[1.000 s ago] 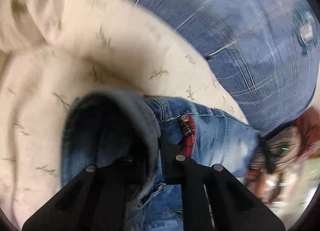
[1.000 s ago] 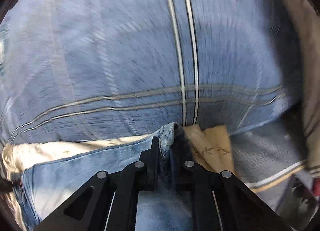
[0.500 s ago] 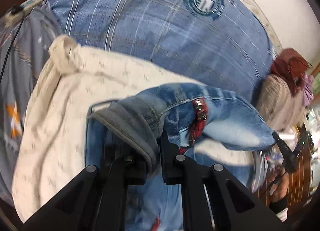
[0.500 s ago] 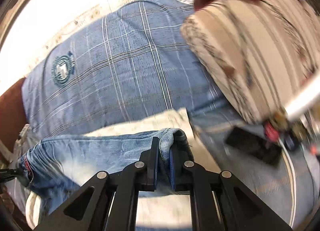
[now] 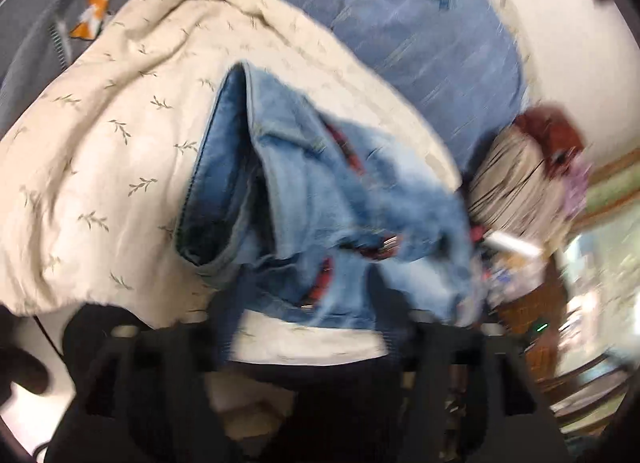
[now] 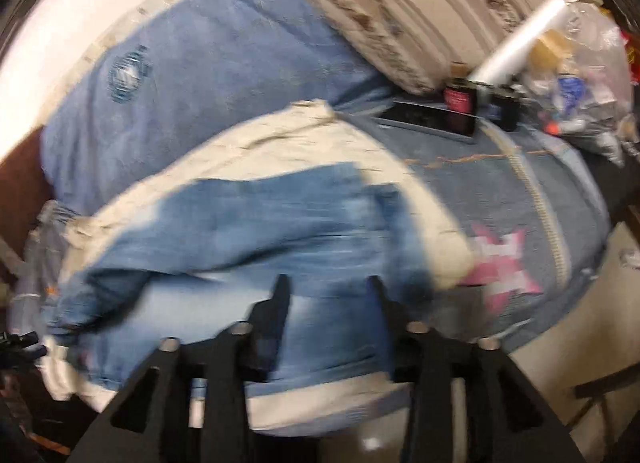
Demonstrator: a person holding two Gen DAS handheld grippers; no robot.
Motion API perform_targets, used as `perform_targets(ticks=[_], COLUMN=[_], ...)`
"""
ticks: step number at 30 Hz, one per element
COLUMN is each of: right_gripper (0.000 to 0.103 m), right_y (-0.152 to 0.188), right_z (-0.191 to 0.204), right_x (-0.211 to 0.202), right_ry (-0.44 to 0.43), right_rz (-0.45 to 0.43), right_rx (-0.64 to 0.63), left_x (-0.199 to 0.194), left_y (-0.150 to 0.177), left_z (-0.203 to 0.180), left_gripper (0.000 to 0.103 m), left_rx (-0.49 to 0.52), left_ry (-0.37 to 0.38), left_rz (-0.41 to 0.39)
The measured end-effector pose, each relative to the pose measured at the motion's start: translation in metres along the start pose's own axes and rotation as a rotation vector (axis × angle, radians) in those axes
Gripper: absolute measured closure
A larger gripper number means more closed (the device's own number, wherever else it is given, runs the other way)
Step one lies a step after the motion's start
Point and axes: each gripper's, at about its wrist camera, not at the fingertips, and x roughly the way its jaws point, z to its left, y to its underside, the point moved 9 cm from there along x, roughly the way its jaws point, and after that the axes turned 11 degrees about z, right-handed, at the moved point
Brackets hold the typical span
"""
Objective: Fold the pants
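The pants (image 5: 320,199), a pair of faded blue jeans with some red trim near the waist, are seen dropped in a loose heap on a cream blanket (image 5: 100,151) printed with little sprigs, which is spread over a bed. In the left wrist view the left gripper (image 5: 308,303) is pretty blurred, but its jaws are clearly spread wide, having just been opening; the near edge of the jeans is seen in the gap between the two fingers, though nothing is pinched and the pads aren't pressed on the cloth. An open leg end or waist opening, hard to tell which, is turned up toward the far left of the heap. Same story in the right wrist view: the right gripper (image 6: 328,283) is parted too, its jaws having just been opening, and the denim (image 6: 248,231) is laid flat right in front of and under the fingertips, with a folded edge showing between the fingers but not gripped. A big blue plaid pillow (image 6: 192,63) with a round crest is propped behind the blanket, and a striped cushion (image 6: 420,11) is seen off to the right. Everything is smeared a fair bit by motion, so the finer folds can't be made out.
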Motion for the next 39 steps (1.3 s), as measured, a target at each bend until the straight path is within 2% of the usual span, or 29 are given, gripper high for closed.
perform_targets(ticks=[1, 3, 7, 10, 13, 14, 15, 16, 17, 18, 19, 21, 23, 25, 27, 30, 32, 33, 35, 37, 38, 39], right_gripper=[0.040, 0.034, 0.034, 0.034, 0.034, 0.038, 0.059, 0.089, 0.094, 0.095, 0.096, 0.096, 0.096, 0.096, 0.096, 0.096, 0.092, 0.092, 0.084, 0.062, 0.060, 0.060], right_y=[-0.002, -0.008, -0.017, -0.017, -0.012, -0.012, -0.009, -0.009, -0.012, -0.020, -0.027, -0.030, -0.013, 0.016, 0.065, 0.111, 0.114, 0.112, 0.105, 0.096, 0.092, 0.084], right_z=[0.021, 0.065, 0.136, 0.166, 0.182, 0.187, 0.191, 0.193, 0.193, 0.193, 0.193, 0.195, 0.198, 0.197, 0.189, 0.176, 0.172, 0.172, 0.167, 0.149, 0.136, 0.115], right_x=[0.004, 0.019, 0.059, 0.093, 0.119, 0.126, 0.132, 0.136, 0.139, 0.132, 0.118, 0.094, 0.074, 0.078, 0.101, 0.135, 0.139, 0.137, 0.128, 0.111, 0.105, 0.094], right_ry=[-0.073, -0.230, -0.475, -0.523, -0.545, -0.560, -0.573, -0.576, -0.566, -0.567, -0.601, -0.634, -0.639, -0.626, -0.589, -0.536, -0.562, -0.569, -0.570, -0.547, -0.537, -0.523], right_rz=[0.011, 0.062, 0.197, 0.280, 0.330, 0.346, 0.351, 0.356, 0.353, 0.311, 0.266, 0.215, 0.212, 0.264, 0.385, 0.500, 0.504, 0.497, 0.471, 0.417, 0.385, 0.336], right_rx=[-0.001, 0.010, 0.085, 0.141, 0.173, 0.176, 0.176, 0.170, 0.165, 0.167, 0.165, 0.123, 0.047, 0.022, 0.028, 0.079, 0.130, 0.141, 0.149, 0.169, 0.193, 0.246], left_x=[-0.005, -0.006, 0.019, 0.042, 0.059, 0.063, 0.070, 0.076, 0.082, 0.081, 0.075, 0.040, 0.007, -0.005, 0.002, 0.037, 0.043, 0.040, 0.025, 0.013, 0.009, 0.007], left_y=[-0.004, -0.012, -0.023, -0.017, -0.020, -0.022, -0.027, -0.033, -0.041, -0.046, -0.053, -0.067, -0.068, -0.056, -0.038, -0.010, -0.001, 0.000, 0.002, 0.007, 0.009, 0.013], left_z=[-0.003, -0.008, -0.003, 0.002, 0.011, 0.014, 0.017, 0.019, 0.017, 0.016, 0.011, -0.008, -0.022, -0.017, 0.005, 0.052, 0.067, 0.067, 0.061, 0.054, 0.048, 0.044], left_gripper=[0.021, 0.021, 0.021, 0.021, 0.021, 0.021, 0.023, 0.037, 0.052, 0.073, 0.075, 0.080, 0.078, 0.074, 0.073, 0.071, 0.070, 0.068, 0.063, 0.051, 0.045, 0.035], left_rx=[-0.021, -0.043, -0.143, -0.233, -0.310, -0.325, -0.349, -0.361, -0.357, -0.342, -0.320, -0.214, -0.083, -0.012, -0.002, -0.090, -0.146, -0.152, -0.158, -0.147, -0.144, -0.141], left_ry=[0.033, 0.080, 0.115, 0.161, 0.167, 0.162, 0.149, 0.147, 0.133, 0.124, 0.131, 0.162, 0.142, 0.086, -0.003, -0.095, -0.077, -0.062, -0.035, 0.006, 0.046, 0.079], left_rz=[-0.018, -0.024, 0.047, 0.103, 0.125, 0.128, 0.139, 0.157, 0.196, 0.218, 0.213, 0.106, 0.015, -0.027, -0.021, 0.076, 0.093, 0.082, 0.059, 0.039, 0.038, 0.040])
